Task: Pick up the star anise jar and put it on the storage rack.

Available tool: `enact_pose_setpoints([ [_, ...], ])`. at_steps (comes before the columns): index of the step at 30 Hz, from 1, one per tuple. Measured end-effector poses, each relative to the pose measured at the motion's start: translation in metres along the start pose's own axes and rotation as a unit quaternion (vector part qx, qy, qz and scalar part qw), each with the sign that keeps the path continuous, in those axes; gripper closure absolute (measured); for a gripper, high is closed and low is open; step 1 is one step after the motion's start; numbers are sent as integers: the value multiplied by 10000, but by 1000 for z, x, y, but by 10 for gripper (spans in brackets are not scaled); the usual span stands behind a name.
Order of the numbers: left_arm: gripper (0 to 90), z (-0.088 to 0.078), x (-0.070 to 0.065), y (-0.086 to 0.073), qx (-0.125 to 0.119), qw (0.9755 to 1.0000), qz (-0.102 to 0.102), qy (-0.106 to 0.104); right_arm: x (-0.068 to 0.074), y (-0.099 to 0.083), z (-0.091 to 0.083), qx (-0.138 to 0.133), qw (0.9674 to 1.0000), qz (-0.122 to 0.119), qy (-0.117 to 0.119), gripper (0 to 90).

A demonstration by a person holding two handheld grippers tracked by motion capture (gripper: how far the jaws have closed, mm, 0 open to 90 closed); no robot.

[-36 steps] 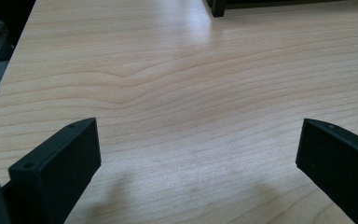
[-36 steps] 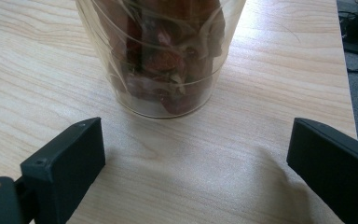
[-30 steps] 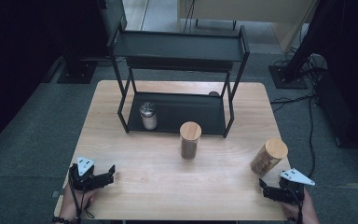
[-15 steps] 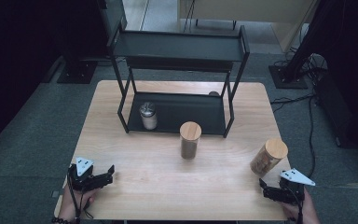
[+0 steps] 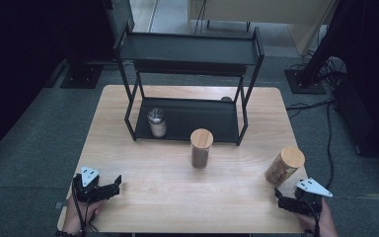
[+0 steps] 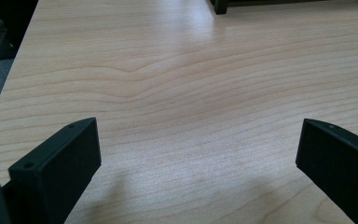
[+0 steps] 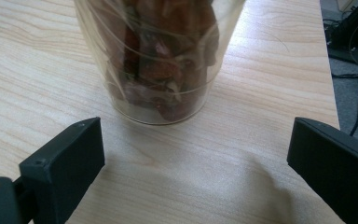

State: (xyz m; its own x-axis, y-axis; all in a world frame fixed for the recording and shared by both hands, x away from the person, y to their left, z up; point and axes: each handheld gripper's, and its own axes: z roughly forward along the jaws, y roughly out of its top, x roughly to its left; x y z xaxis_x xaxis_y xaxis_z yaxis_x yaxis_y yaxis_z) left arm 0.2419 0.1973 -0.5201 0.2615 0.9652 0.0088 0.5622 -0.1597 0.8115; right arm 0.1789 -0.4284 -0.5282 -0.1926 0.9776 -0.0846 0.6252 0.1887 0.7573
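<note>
Right gripper view looks along the right claw [image 7: 193,149], whose jaws stand wide apart with nothing between them, low over the pale worktop [image 7: 37,70]; straight ahead at twelve o'clock, just beyond the jaw tips and not touched, stands the near jar [image 7: 161,56], a clear container packed with reddish-brown dried pieces. In the high view that right claw [image 5: 296,203] sits at about five o'clock on the worktop [image 5: 153,197], and the near jar [image 5: 284,167], capped with a round wooden lid, appears at roughly four o'clock, close to the right edge. The left claw [image 5: 109,187] waits at seven o'clock, and the left gripper view shows its jaws [image 6: 193,149] equally wide over bare wood, gripping nothing. Farther in, near the centre, a second wooden-lidded jar [image 5: 201,148] stands upright, and beyond it at twelve o'clock a black two-tier rack [image 5: 187,49] holds a small metal-capped jar [image 5: 157,122] on its lower shelf. The likely next move is closing on the near jar, and the risk lies there: it is tall with smooth walls and close to the worktop's edge, so a jaw that meets it off-centre could tip or push it towards the drop, and a low grip could let it slip or swing.
</note>
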Motion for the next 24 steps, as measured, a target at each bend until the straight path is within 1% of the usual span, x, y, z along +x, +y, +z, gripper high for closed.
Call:
enact_pose_setpoints([
  [2,2,0,0,0,33,10000,31,-10,3,-2,-1,-9,10000,-59,-42,38],
  [4,2,1,-1,0,56,10000,47,-18,3,-2,-4,-2,10000,45,61,38],
  [5,2,1,-1,0,56,10000,62,-15,5,-3,-6,-11,9999,57,89,38],
  [8,2,0,-1,0,16,10000,49,-10,10,-6,-9,-1,9999,-69,99,38],
  [12,2,0,0,0,1,10000,12,-22,15,-6,-11,11,9999,-78,142,38],
  [17,2,0,-1,0,27,10000,42,-49,33,-4,-16,-61,9994,-182,293,38],
  [18,2,0,-1,0,27,10000,42,-49,33,-4,-16,-61,9994,-182,293,38],
  [19,2,0,0,0,2,10000,18,-54,40,-3,-17,-89,9992,-231,308,38],
  [21,2,-1,0,0,-4,10000,4,-58,46,-2,-18,-111,9990,-241,360,38],
  [23,2,-1,0,0,-6,10000,6,-62,51,-1,-19,-141,9986,-287,423,38],
  [24,2,-1,0,0,-5,10000,4,-66,51,-1,-19,-141,9986,-287,423,38],
])
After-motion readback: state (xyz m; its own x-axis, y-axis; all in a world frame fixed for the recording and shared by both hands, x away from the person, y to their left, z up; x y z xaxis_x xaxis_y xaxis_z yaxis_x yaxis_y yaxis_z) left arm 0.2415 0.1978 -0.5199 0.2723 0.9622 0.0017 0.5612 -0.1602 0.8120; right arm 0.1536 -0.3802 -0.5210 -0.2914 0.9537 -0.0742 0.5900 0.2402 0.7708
